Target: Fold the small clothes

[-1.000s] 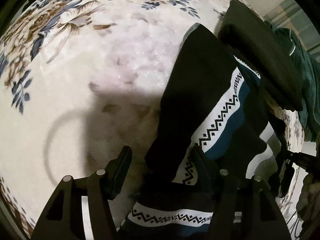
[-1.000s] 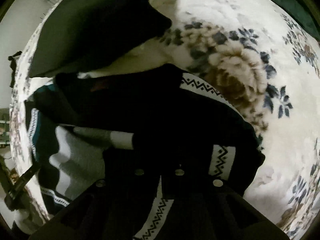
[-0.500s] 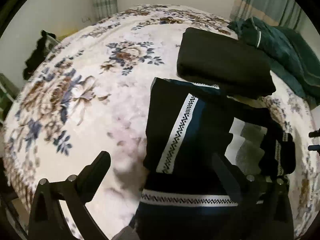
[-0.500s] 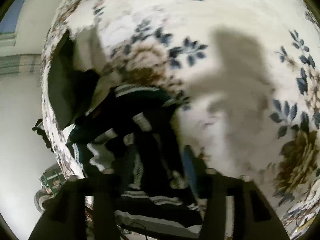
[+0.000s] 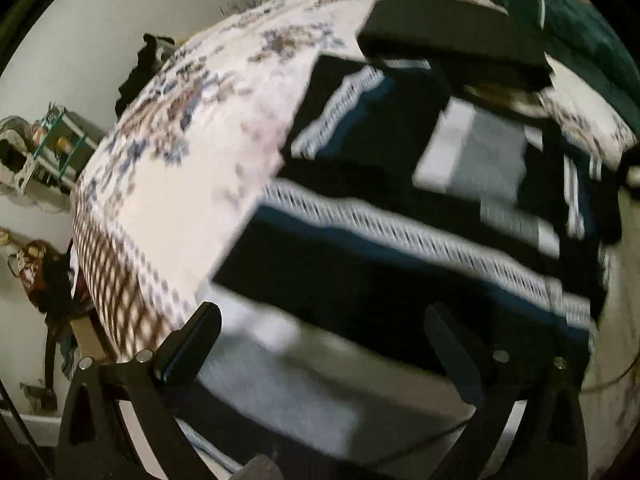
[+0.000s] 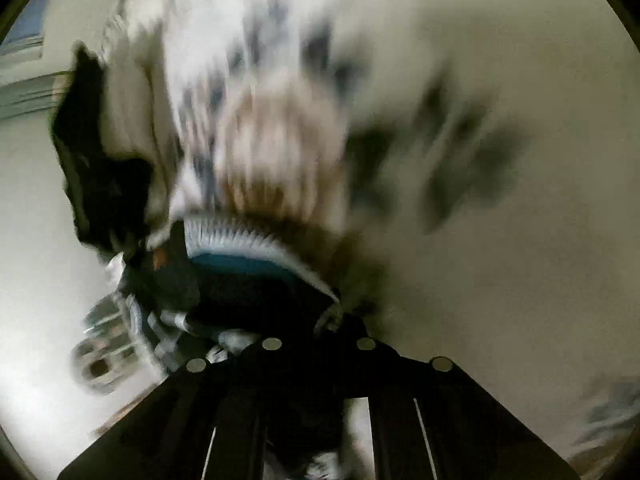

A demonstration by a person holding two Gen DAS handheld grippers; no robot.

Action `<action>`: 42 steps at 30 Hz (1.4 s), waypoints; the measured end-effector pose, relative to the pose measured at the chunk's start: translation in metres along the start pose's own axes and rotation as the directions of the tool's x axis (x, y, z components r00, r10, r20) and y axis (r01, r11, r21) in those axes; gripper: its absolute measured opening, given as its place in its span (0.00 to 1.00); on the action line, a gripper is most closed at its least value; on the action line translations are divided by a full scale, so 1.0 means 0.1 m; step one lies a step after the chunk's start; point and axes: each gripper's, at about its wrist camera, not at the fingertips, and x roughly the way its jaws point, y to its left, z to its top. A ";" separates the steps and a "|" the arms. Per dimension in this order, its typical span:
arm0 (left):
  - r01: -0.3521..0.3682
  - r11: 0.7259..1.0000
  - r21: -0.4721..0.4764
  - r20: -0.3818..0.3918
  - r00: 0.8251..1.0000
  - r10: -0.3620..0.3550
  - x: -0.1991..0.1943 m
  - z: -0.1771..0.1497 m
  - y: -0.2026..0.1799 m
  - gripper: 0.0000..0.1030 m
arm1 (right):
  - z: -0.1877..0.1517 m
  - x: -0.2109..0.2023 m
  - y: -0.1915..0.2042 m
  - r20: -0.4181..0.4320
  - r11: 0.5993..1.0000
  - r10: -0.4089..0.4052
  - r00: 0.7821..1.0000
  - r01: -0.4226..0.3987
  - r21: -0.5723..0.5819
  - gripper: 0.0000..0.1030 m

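Note:
A black sweater (image 5: 400, 264) with white zigzag bands and teal stripes lies partly folded on the floral bedspread (image 5: 192, 184). My left gripper (image 5: 322, 344) hovers over its near edge, open wide, its fingers not touching the cloth. The right wrist view is heavily blurred. There my right gripper (image 6: 320, 340) has its jaws closing tight on a dark fold of the sweater (image 6: 248, 276), which bunches just ahead of the fingertips above the bedspread (image 6: 500, 280).
A folded black garment (image 5: 452, 36) lies behind the sweater, with a dark green garment (image 5: 592, 40) at the far right. Beyond the bed's left edge stand a shelf (image 5: 52, 140) and a hanging bag (image 5: 36, 276). A dark cloth (image 6: 100, 184) shows at the left.
My left gripper let go of the sweater, opened wide and drew back and up. My right gripper opened, swung across the bed and shut again on the sweater.

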 end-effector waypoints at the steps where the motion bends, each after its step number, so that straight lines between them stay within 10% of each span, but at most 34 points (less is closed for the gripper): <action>1: 0.010 1.000 0.005 -0.019 1.000 -0.009 0.00 -0.08 -0.06 1.00 | 0.07 -0.04 -0.02 0.011 0.999 -0.028 1.000 0.028 -0.021 0.06; 8: 0.060 0.996 0.072 -0.131 0.990 -0.050 0.06 -0.64 -0.43 1.00 | 0.32 0.31 -0.04 -0.106 0.995 -0.060 0.993 0.051 -0.081 0.08; 15: 0.092 0.993 0.078 -0.203 0.976 -0.075 0.04 -1.06 -0.64 1.00 | 0.39 0.33 -0.33 -0.245 0.993 0.117 0.963 -0.113 0.029 0.42; 17: 0.105 0.993 0.048 -0.215 0.972 -0.092 0.05 -1.07 -0.70 1.00 | 0.35 0.35 -0.32 -0.251 0.994 0.099 0.963 -0.105 -0.009 0.33; 18: 0.111 0.993 0.034 -0.215 0.971 -0.101 0.05 -1.05 -0.72 1.00 | 0.35 0.31 -0.28 -0.211 0.996 -0.022 0.977 0.003 -0.087 0.07; 21: 0.168 0.982 -0.087 -0.203 0.962 -0.183 0.09 -0.83 -0.79 1.00 | 0.31 0.16 -0.17 -0.147 0.992 -0.072 0.986 0.056 -0.112 0.08; 23: 0.236 0.950 -0.205 -0.180 0.945 -0.273 0.16 -0.62 -0.80 1.00 | 0.21 0.00 0.01 -0.118 0.985 -0.071 0.991 0.051 -0.164 0.14; 29: 0.473 0.702 -0.533 0.029 0.839 -0.543 0.52 0.15 -0.84 0.79 | -0.04 -0.60 0.49 -0.013 0.930 -0.013 1.000 0.007 -0.368 0.32; 32: 0.493 0.663 -0.563 0.062 0.825 -0.562 0.75 0.44 -0.89 0.45 | -0.17 -0.34 0.93 -0.171 0.856 0.004 0.985 -0.091 -0.508 0.32; 36: 0.483 0.612 -0.626 0.083 0.822 -0.564 1.00 0.54 -0.89 0.46 | -0.45 0.32 1.57 -0.258 0.720 -0.106 0.960 -0.105 -0.686 0.32; 40: 0.485 0.574 -0.660 0.110 0.818 -0.564 1.15 0.57 -0.85 0.44 | -0.53 0.81 1.78 -0.304 0.672 -0.174 0.937 -0.113 -0.732 0.32; 42: 0.475 0.590 -0.653 0.105 0.829 -0.550 1.18 0.60 -0.83 0.11 | -0.58 0.94 1.79 -0.306 0.656 -0.202 0.930 -0.104 -0.748 0.32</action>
